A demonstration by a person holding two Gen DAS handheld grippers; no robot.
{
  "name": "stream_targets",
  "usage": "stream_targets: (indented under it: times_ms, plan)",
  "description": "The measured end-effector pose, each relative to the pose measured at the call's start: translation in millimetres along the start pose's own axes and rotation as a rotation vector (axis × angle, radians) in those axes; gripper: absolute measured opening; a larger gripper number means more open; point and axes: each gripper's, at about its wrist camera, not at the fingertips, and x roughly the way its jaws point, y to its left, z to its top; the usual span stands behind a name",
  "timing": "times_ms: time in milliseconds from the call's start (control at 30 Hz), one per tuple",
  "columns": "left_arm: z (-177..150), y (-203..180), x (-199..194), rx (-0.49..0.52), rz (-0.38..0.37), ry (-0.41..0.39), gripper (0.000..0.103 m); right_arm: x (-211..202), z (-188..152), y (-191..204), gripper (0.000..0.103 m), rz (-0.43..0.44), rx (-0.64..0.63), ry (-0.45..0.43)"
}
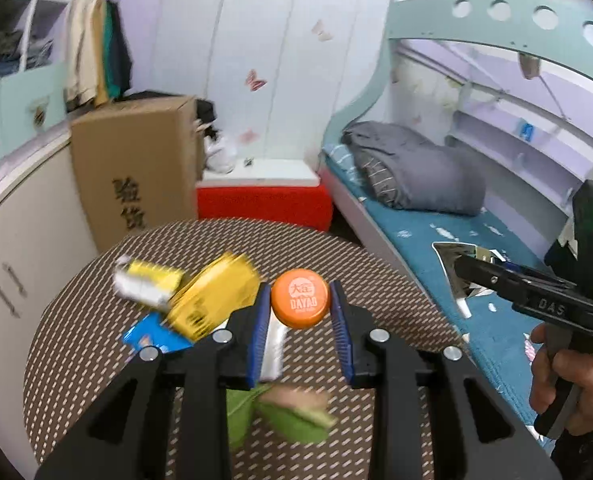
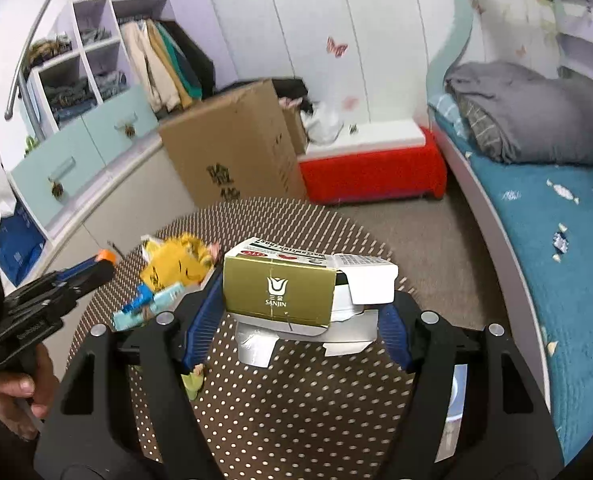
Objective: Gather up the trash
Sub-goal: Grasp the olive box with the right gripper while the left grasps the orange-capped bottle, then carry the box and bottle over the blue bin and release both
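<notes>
Bedroom surroundings are shown in both wrist views: white wall panels (image 2: pixel 336 40) decorated with butterfly stickers (image 2: pixel 336 47), a bunk bed (image 1: pixel 492 28) with a teal frame, a blue patterned mattress cover (image 2: pixel 556 232) and a folded grey duvet (image 2: pixel 524 112). An open wardrobe (image 2: pixel 96 52) with hanging clothes (image 2: pixel 164 64) is seen at left, above pale blue drawers (image 2: pixel 84 148). A large cardboard carton (image 2: pixel 236 152) printed with black Chinese characters stands beside a red storage bench (image 2: pixel 372 176) with a white top.

A round table (image 2: pixel 280 400), covered in a brown mat with pale dots, occupies the foreground. Blurred litter lies on it: yellow wrappers (image 1: pixel 212 300), a blue packet (image 1: pixel 152 336) and a green wrapper (image 1: pixel 288 420).

A gold and white carton (image 2: pixel 280 292), marked "SANJIN" under a tulip-like logo, is gripped between the blue pads of the right gripper (image 2: pixel 296 328) above the table, its end flap hanging open.

An orange bottle cap (image 1: pixel 300 298), lettered "DAYAO" beneath Chinese characters, is pinched between the blue pads of the left gripper (image 1: pixel 300 320), likewise over the table. "DAS" is moulded on the right gripper body in the left wrist view.
</notes>
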Motion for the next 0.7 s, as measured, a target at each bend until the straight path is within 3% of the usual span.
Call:
stream_targets:
  times_ms: [233, 400, 500, 700]
  plan:
    - [28.0, -62.5, 17.0, 0.069, -0.088, -0.023, 0.029, -37.4, 18.1, -47.7, 0.068, -0.065, 0.064, -0.079]
    - [37.7, -108.0, 43.0, 0.115, -0.158, 0.003, 0.029, -52.2, 12.4, -115.6, 0.068, -0.143, 0.189, -0.094]
    - [40.1, -134.0, 66.3, 0.138, -0.193, 0.038, 0.029, -40.6, -4.8, -162.8, 0.068, -0.197, 0.28, -0.049]
    - [33.6, -172.5, 113.3, 0.177, -0.229, 0.125, 0.029, 28.7, -61.1, -249.9, 0.068, -0.242, 0.462, 0.119]
